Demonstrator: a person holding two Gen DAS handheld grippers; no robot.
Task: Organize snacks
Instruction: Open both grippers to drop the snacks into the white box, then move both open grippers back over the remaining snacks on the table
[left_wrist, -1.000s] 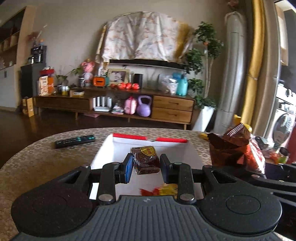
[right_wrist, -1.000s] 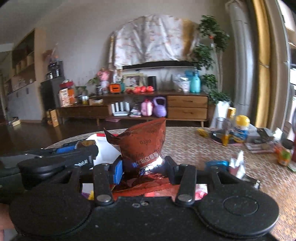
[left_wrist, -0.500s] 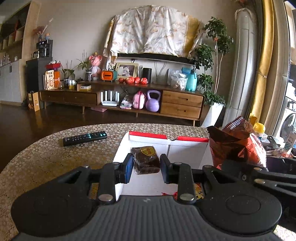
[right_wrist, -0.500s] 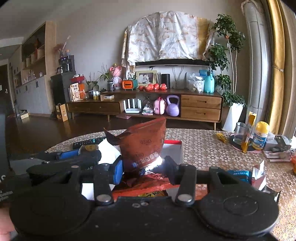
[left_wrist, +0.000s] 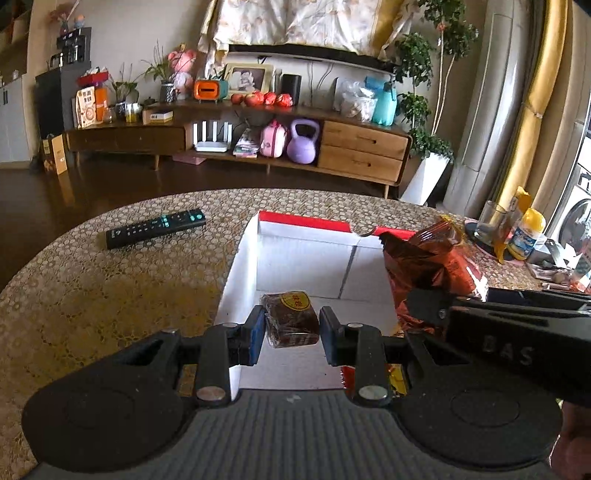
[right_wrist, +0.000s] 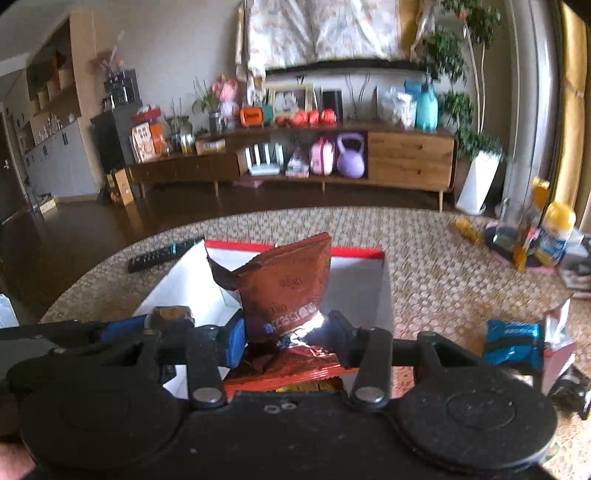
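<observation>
Round table with a pebbly gold cloth (left_wrist: 92, 295) is carrying a white cardboard box with red rim (left_wrist: 303, 221), black remote (left_wrist: 155, 228) lying beside it. Right gripper (right_wrist: 286, 332) is pinching a crinkly red-brown foil snack bag (right_wrist: 288, 280) over the box, blocking its far corner. Left gripper (left_wrist: 291, 328) is clamping a small dark wrapped cake with a yellow label (left_wrist: 291, 317) above the box; packets underneath are mostly hidden.

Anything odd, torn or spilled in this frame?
Only the crinkly red-brown foil snack bag in the right gripper: its top edge is ragged and folded over, looking torn open. No contents seen spilling. The left gripper holds a small dark wrapped cake squarely over the white red-rimmed cardboard box. Nothing else stands out.
</observation>
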